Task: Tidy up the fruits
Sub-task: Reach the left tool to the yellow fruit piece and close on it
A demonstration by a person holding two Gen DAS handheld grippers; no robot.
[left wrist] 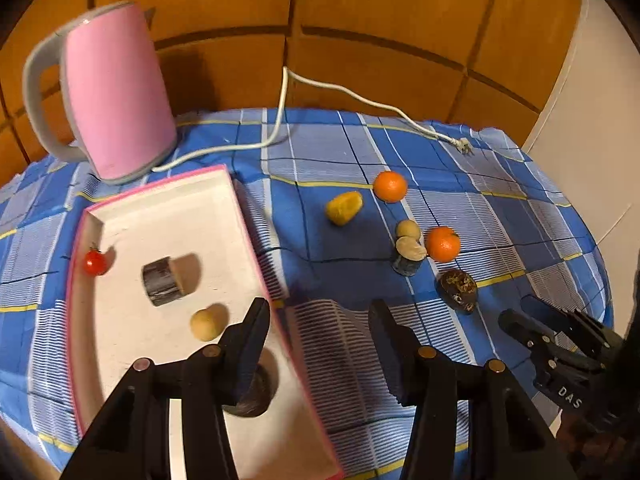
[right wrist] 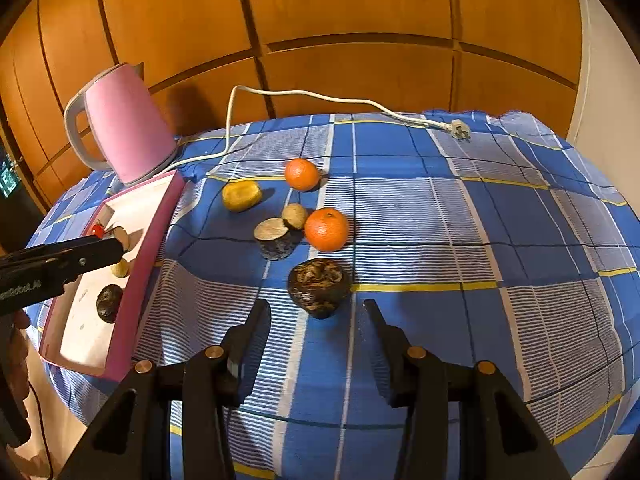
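In the left wrist view, the left gripper [left wrist: 320, 308] is hanging at the bottom centre with its jaws apart and nothing between them, straddling the right-hand wall of the pink-rimmed white tray [left wrist: 244, 216]. The tray is lying at lower left on the blue checked cloth [left wrist: 500, 208] and is holding a red tomato [left wrist: 95, 262], a dark cylinder piece [left wrist: 162, 283], a pale round fruit [left wrist: 205, 324] and a dark fruit [left wrist: 256, 394] partly hidden behind the left finger. A pink kettle [left wrist: 116, 92] is standing at upper left. Right of centre, 2 oranges – 1 further up [left wrist: 390, 186], 1 lower [left wrist: 442, 243] – are sitting near a yellow fruit [left wrist: 344, 208].

In the right wrist view, the right gripper [right wrist: 316, 312] is pointing from the bottom centre, jaws apart and empty, with a dark wrinkled fruit [right wrist: 318, 286] lying just beyond the fingertips. Above it are resting a cut stump piece [right wrist: 274, 242] and a small tan fruit [right wrist: 295, 216] – touching each other.
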